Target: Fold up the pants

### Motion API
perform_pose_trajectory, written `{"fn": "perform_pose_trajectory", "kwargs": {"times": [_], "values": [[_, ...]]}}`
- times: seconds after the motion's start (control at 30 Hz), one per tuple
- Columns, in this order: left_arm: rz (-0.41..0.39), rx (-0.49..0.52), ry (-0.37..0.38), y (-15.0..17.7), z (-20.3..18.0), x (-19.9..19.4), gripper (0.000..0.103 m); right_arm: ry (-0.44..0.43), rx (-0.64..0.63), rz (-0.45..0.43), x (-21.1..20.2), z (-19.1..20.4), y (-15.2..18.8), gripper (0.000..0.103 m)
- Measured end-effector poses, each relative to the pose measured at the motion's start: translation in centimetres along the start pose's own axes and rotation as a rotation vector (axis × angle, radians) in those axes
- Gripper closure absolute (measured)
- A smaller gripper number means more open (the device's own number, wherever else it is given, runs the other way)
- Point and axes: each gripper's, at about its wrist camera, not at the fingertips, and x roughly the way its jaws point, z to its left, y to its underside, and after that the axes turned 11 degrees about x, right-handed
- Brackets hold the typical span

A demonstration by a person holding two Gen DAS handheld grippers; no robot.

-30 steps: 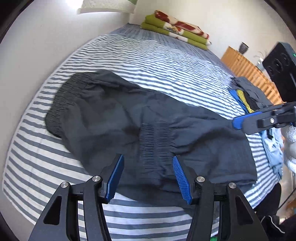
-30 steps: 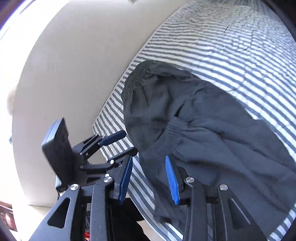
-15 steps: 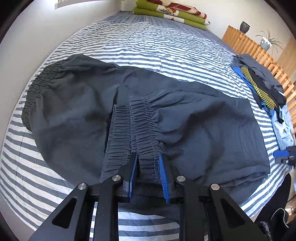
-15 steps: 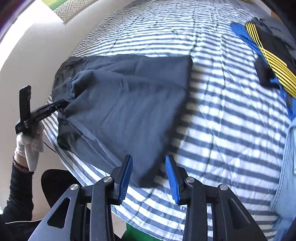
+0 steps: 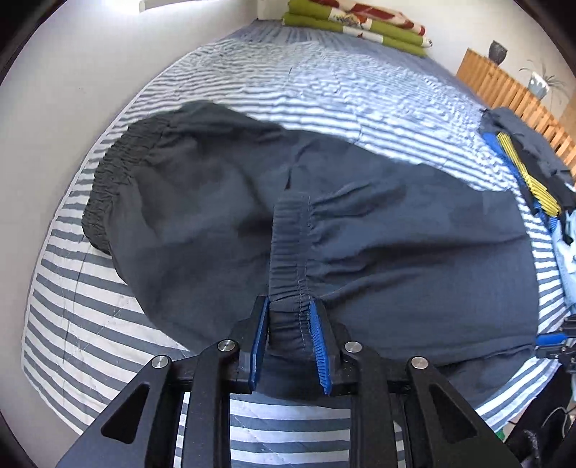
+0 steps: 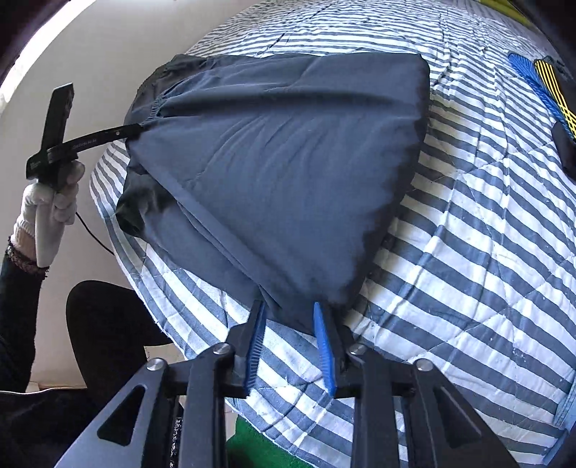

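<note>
Pants (image 5: 360, 230) are the dark navy joggers spread across the striped bed (image 5: 324, 79), already doubled over so the ribbed ankle cuffs (image 5: 289, 252) lie near the front edge and the elastic waistband (image 5: 108, 180) sits off to the left by the wall.

What's new: a second ago the left gripper (image 5: 289, 345) was hovering with its jaws wide over the cuffs; now the jaws have closed to a narrow gap and are pinching the bunched cuff fabric. The right gripper (image 6: 289, 345) was wandering over by the left one back then; it has swung around to the folded edge, and its jaws now straddle that corner of cloth. I honestly can't tell if they're actually clamping it or just sitting around it. From the right wrist view you can see the left gripper (image 6: 108, 135) pulling the fabric taut, with a gloved hand (image 6: 50, 201) on its handle.

So my read is that both ends are about set for the next fold, probably carrying this edge toward the waistband.

Containers: none that I can see. Just a pile of other clothes (image 5: 522, 158) on the right side of the bed and folded green blankets (image 5: 356, 25) at the far end.
</note>
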Motion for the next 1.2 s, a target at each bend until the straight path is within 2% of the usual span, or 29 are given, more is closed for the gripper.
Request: {"fn": "perform_pose_trajectory", "kwargs": {"times": [0.03,0.1,0.2,0.33,0.4,0.5,0.6,0.73,0.83,0.93,1.03,1.1,1.17,1.2], "values": [[0.007,-0.012,0.008,0.1,0.2,0.2,0.073,-0.003,-0.016,0.006,-0.1,0.2,0.4,0.087],[0.005,-0.041,0.010,0.6,0.7,-0.1,0.054,0.006,-0.051,0.012,-0.2,0.5,0.8,0.087],[-0.039,-0.065,0.006,0.8,1.3,-1.7,0.053,0.001,-0.071,-0.004,-1.1,0.6,0.9,0.087],[-0.080,-0.073,-0.023,0.2,0.7,-3.6,0.054,-0.047,-0.038,-0.066,-3.0,0.1,0.4,0.087],[-0.097,-0.040,-0.013,-0.7,-0.7,-4.1,0.059,-0.041,-0.028,-0.089,-3.4,-0.3,-0.3,0.087],[-0.132,0.090,0.004,-1.5,-5.5,-5.9,0.059,-0.030,-0.015,-0.125,-4.5,-1.0,-1.4,0.087],[-0.159,0.237,0.057,-2.1,-12.9,-7.2,0.059,-0.028,0.008,-0.165,-6.5,-3.1,-3.2,0.085],[-0.165,0.472,0.128,-0.9,-23.9,-7.5,0.057,-0.089,0.115,-0.179,-7.9,-7.1,-6.3,0.076],[-0.125,0.564,0.151,0.1,-30.1,-5.8,0.057,-0.157,0.193,-0.180,-8.1,-9.8,-8.7,0.072],[-0.077,0.620,0.127,1.3,-34.4,-3.5,0.057,-0.219,0.252,-0.181,-7.7,-12.2,-11.0,0.068],[-0.033,0.618,0.107,1.9,-36.3,-1.1,0.056,-0.264,0.271,-0.158,-6.2,-12.8,-12.8,0.067],[-0.027,0.608,0.092,2.5,-36.9,-0.4,0.048,-0.288,0.263,-0.137,-4.9,-12.7,-14.0,0.067],[-0.025,0.579,0.109,2.6,-37.2,0.0,0.040,-0.320,0.261,-0.120,-3.6,-12.6,-15.1,0.067],[-0.026,0.575,0.110,2.5,-37.1,0.3,0.040,-0.338,0.264,-0.108,-2.9,-12.5,-15.6,0.067]]}}
